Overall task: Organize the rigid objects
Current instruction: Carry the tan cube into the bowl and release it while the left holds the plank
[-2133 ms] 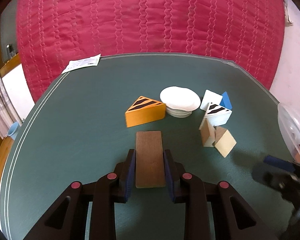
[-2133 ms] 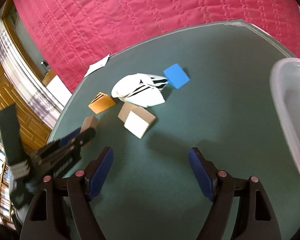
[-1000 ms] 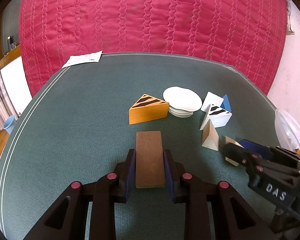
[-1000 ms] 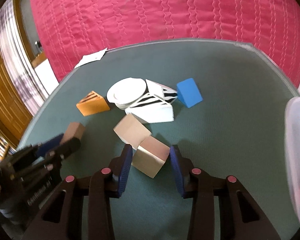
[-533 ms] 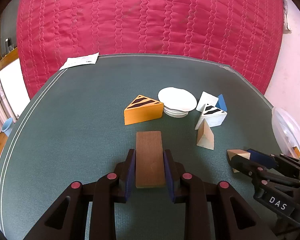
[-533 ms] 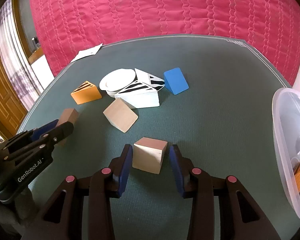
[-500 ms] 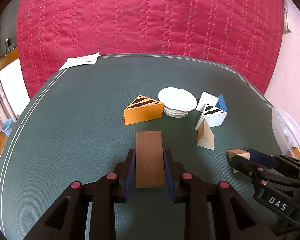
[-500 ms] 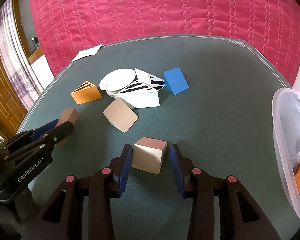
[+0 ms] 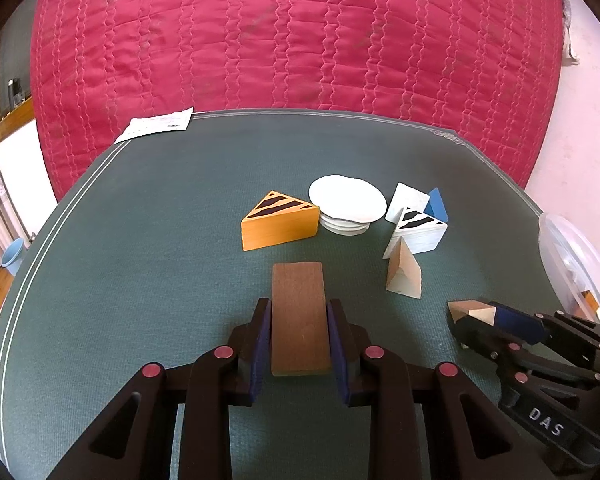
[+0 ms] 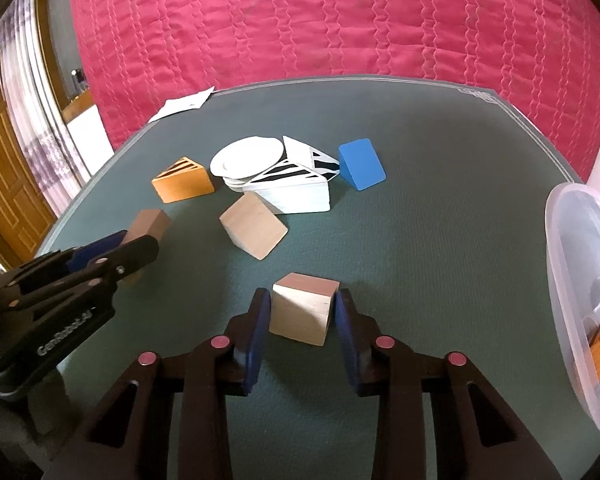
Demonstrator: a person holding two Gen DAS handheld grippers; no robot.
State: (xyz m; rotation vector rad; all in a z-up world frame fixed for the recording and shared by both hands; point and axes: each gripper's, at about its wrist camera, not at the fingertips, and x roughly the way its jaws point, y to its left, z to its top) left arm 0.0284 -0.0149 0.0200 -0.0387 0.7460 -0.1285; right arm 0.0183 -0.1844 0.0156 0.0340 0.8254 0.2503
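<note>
Behind green mat (image 9: 140,264): red quilt (image 9: 300,40); wooden door (image 10: 4,184) left.

Ahead of the left gripper (image 9: 299,334): orange wedge (image 9: 279,225) striped black; white plates (image 9: 347,208); white wedge (image 9: 418,230) striped black; blue wedge (image 10: 360,164). Green mat (image 9: 140,240); crimson quilt (image 9: 300,40).

Both fisheye views are bright and evenly lit by soft daylight, sharp across the centre. Straight lines bow near the edges, and the corners fall to black. Shadows under the blocks are faint. The translucent container (image 10: 580,280) at the right edge shows mild glare.
</note>
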